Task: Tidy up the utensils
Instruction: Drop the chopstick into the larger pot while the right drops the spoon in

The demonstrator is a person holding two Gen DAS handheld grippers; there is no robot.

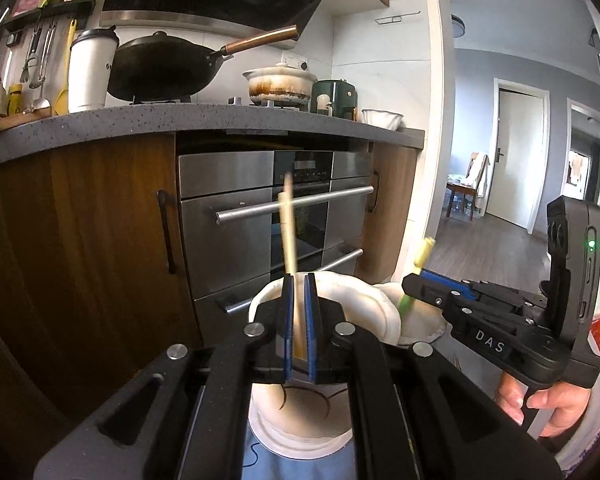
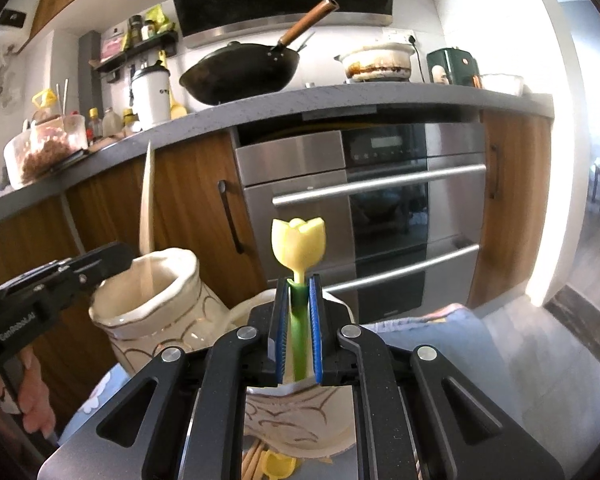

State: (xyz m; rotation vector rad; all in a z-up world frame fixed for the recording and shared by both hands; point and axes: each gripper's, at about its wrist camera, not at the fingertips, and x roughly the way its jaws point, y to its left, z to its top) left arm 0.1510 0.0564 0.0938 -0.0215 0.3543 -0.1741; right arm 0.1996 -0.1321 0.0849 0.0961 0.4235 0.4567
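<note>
Pointing slightly downward toward the oven [image 1: 276, 208], the left tongs [image 1: 299, 312] are clamped on a pale wooden chopstick [image 1: 288, 224] that stands nearly upright between the blue pads. Its lower end sits at the mouth of a cream ceramic holder [image 1: 340, 292], and its upper end rises in front of the oven door, blurred. In the right wrist view the same chopstick leans out of that holder [image 2: 156, 304], which has brown curl markings.

Just to the right, the right tongs [image 2: 299, 320] grip the green stem of a utensil topped with a yellow tulip-shaped handle [image 2: 298, 244]; the stem stands upright between the pads, over a second cream holder [image 2: 296, 412] that lies mostly behind the tongs. The jaws stand only narrowly apart around the stem.

A hand [image 1: 548, 404] wraps the grip of the right tongs from below, fingers curled, sleeve visible at the wrist. Another hand [image 2: 32, 408] holds the left tongs likewise. Both holders stand on a light blue cloth [image 2: 428, 324]. More yellow-handled utensils [image 2: 278, 468] lie near the bottom edge.
</note>
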